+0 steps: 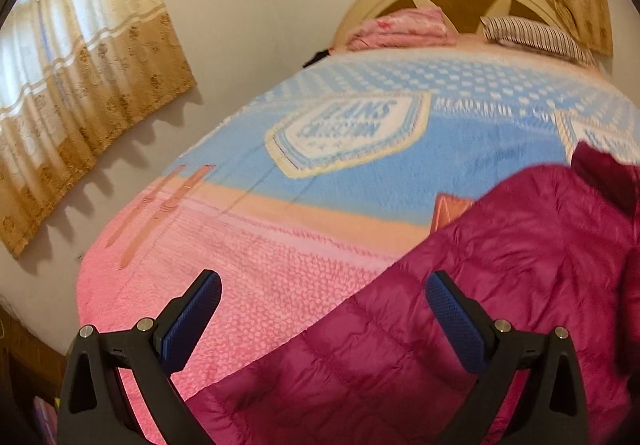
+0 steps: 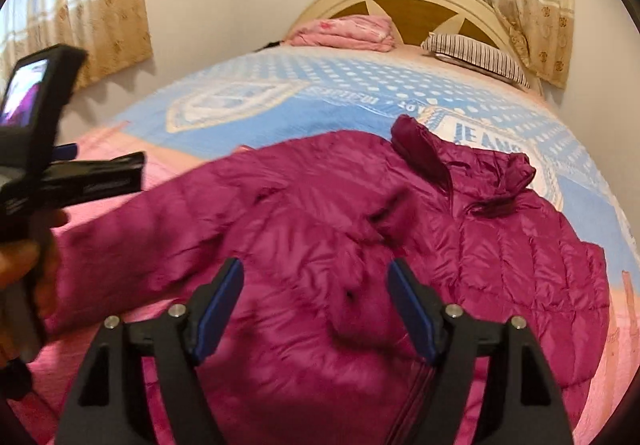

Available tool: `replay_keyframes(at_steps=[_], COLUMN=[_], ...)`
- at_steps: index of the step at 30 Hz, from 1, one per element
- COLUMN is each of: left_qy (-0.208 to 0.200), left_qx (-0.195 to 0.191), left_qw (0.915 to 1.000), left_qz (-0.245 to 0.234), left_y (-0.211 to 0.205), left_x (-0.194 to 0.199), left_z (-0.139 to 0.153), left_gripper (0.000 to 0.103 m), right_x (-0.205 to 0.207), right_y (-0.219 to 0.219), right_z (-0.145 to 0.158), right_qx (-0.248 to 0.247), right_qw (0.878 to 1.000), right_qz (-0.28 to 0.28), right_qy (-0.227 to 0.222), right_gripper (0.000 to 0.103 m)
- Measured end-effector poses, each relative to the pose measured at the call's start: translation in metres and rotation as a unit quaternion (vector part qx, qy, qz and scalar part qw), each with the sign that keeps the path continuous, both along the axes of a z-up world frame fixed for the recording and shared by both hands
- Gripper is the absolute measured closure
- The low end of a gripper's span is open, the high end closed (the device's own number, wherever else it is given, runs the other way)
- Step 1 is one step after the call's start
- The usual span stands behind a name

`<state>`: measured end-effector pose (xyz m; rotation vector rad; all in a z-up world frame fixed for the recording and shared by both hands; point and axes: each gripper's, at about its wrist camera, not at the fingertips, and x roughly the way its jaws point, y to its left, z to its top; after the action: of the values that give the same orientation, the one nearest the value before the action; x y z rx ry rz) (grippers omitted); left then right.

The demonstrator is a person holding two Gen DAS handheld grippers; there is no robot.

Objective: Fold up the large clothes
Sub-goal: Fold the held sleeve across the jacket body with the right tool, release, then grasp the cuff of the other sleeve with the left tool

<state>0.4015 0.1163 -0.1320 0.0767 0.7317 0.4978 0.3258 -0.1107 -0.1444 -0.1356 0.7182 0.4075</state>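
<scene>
Both grippers, right [image 2: 316, 309] and left [image 1: 322, 319], hang open and empty low in frame over the jacket [image 2: 360, 229], spread flat mid-frame on the bed [image 1: 280, 245], probably so it folds cleanly.

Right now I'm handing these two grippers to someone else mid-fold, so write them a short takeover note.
Left gripper: jaws open, empty, over the pink end of the bedspread at the jacket's edge.
Right gripper: jaws open, nothing pinched, over the jacket's middle.
Magenta quilted puffer jacket: lying on the bed, one sleeve stretched out toward the left gripper, hood bunched at the top.
Done: jacket laid out, rumpled.
Left: fold sleeves in, then the body.
</scene>
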Motion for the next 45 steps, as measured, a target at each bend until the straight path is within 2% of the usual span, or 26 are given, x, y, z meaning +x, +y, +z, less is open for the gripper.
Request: replay_keyframes(at_steps=[2,4,7,10,13,16,20,22,24,30,33,38,41,45], left_qy=[-0.010,-0.017,-0.020,-0.016,-0.011,-0.005,0.005,0.023,0.038,0.070,0.071,0.065,0.064,0.062], left_qx=[-0.008,-0.007,-0.010,-0.014,0.003,0.020,0.062,0.086,0.102,0.093,0.076,0.086,0.078,0.073], left_qw=[0.9999,0.9998,0.9995,0.9985,0.9968,0.9947,0.9931,0.9928,0.9921,0.9916,0.9929,0.9927,0.9933,0.9939], left_qz=[0.003,-0.004,-0.021,-0.049,-0.079,-0.101,-0.100,-0.080,-0.063,-0.056,-0.058,-0.055,-0.055,-0.055], left_y=[-0.007,-0.022,-0.048,-0.085,-0.131,-0.169,-0.199,-0.200,-0.197,-0.188,-0.184,-0.189,-0.189,-0.189], left_x=[-0.005,-0.010,-0.011,-0.008,0.000,0.012,0.034,0.052,0.065,0.075,0.077,0.077,0.077,0.078], left_z=[0.008,0.014,0.017,0.016,0.012,0.005,-0.010,-0.024,-0.037,-0.074,-0.084,-0.088,-0.089,-0.090], left_gripper=[0.001,0.001,0.001,0.001,0.001,0.001,0.001,0.001,0.001,0.001,0.001,0.001,0.001,0.001], right_x=[-0.005,-0.011,-0.010,-0.010,0.004,0.024,0.050,0.067,0.082,0.109,0.107,0.106,0.104,0.076], right_y=[-0.003,-0.010,-0.031,-0.060,-0.099,-0.149,-0.213,-0.244,-0.260,-0.266,-0.276,-0.274,-0.272,-0.264], right_z=[0.004,0.004,0.006,0.011,0.011,0.006,0.001,-0.006,-0.015,-0.061,-0.072,-0.073,-0.067,-0.023], right_qx=[0.005,-0.005,0.016,0.011,0.011,0.010,0.019,0.031,0.033,-0.006,0.007,-0.003,-0.014,-0.005], right_qw=[1.000,1.000,1.000,0.998,0.994,0.984,0.965,0.955,0.952,0.950,0.948,0.948,0.949,0.953], right_qz=[0.004,-0.004,-0.019,-0.053,-0.106,-0.177,-0.261,-0.294,-0.304,-0.307,-0.310,-0.310,-0.307,-0.303], right_qy=[0.003,-0.002,-0.001,-0.020,-0.020,-0.021,-0.015,-0.008,0.005,0.055,0.067,0.069,0.071,0.021], right_gripper=[0.028,0.044,0.057,0.061,0.065,0.067,0.068,0.070,0.072,0.072,0.072,0.072,0.072,0.070])
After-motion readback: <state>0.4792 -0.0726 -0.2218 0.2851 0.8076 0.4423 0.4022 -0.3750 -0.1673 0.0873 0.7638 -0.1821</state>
